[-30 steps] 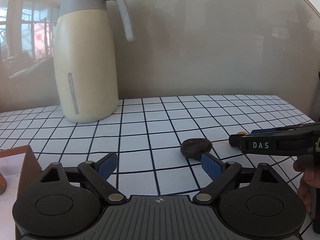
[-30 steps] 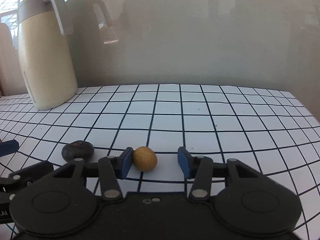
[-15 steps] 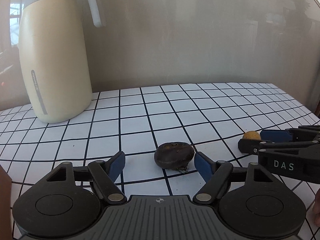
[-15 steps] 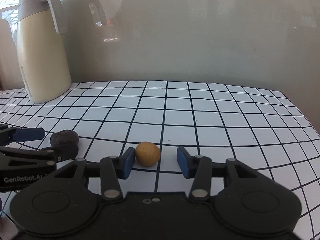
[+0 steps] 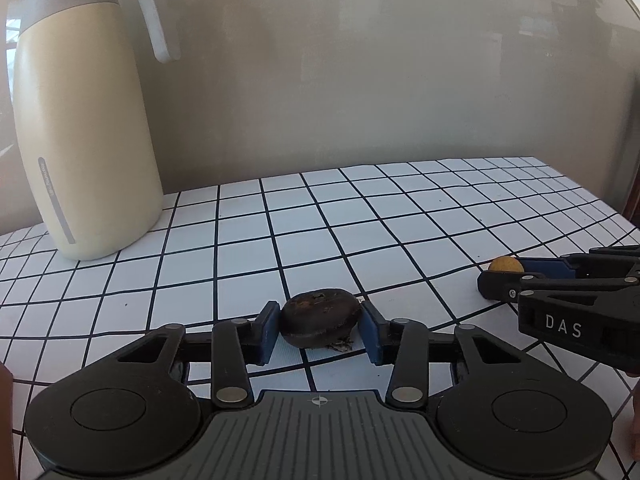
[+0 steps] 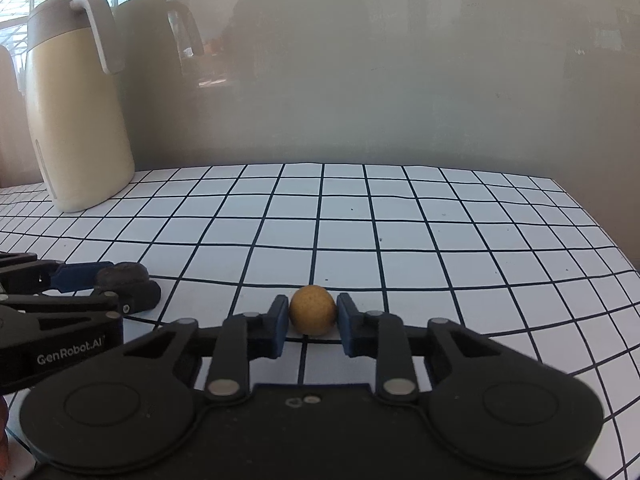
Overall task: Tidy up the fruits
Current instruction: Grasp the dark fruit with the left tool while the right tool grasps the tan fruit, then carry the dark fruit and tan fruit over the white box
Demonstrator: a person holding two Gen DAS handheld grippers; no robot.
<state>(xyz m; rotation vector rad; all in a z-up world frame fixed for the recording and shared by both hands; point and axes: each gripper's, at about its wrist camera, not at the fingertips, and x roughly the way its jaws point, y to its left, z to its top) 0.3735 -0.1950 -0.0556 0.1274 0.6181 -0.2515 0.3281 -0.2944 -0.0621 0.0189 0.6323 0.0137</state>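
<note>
Left wrist view: left tongs (image 5: 320, 330) closing on one dark fruit (image 5: 320, 323) on the gridded counter (image 5: 360, 232); right tongs (image 6: 312, 325) clamp one yellow fruit (image 6: 312, 315) nearby; one cream jug (image 5: 80, 120) behind.

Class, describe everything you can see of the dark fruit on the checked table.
The dark fruit is a squat, flattened round lump, brown-black with a dull, rough skin and a frayed bit at its base. It sits on the checked table, between the blue pads of the left claw, which is closing and touches both its sides.
</note>
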